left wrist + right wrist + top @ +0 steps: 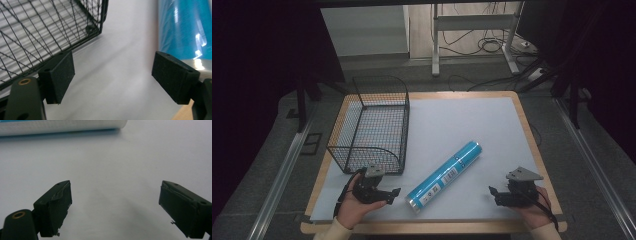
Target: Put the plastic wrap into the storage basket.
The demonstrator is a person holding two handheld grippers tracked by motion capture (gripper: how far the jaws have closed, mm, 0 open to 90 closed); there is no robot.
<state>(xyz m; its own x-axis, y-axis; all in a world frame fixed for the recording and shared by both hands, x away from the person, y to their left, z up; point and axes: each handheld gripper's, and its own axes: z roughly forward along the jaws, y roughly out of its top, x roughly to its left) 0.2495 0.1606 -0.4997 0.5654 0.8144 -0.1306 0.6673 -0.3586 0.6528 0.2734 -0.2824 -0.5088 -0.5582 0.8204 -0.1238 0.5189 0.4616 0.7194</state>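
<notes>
A shiny blue tube (444,175) with a white label lies on its side, slanting across the white sheet from the near middle towards the far right. In the high view my left gripper (392,196) rests just left of the tube's near end. Its jaws are open with nothing between them. The left gripper view has that gripper (112,63) over bare sheet, with the tube (183,27) past the right jaw. My right gripper (493,192) sits at the near right, open and apart from the tube. From the right gripper (115,187), the tube (62,126) lies across the top.
A black wire basket (371,125) stands on the left of the table, its near corner (96,28) right beside my left gripper. The white sheet (462,120) covers a wooden table whose edge (432,227) runs close to both hands. Desk legs and cables lie beyond.
</notes>
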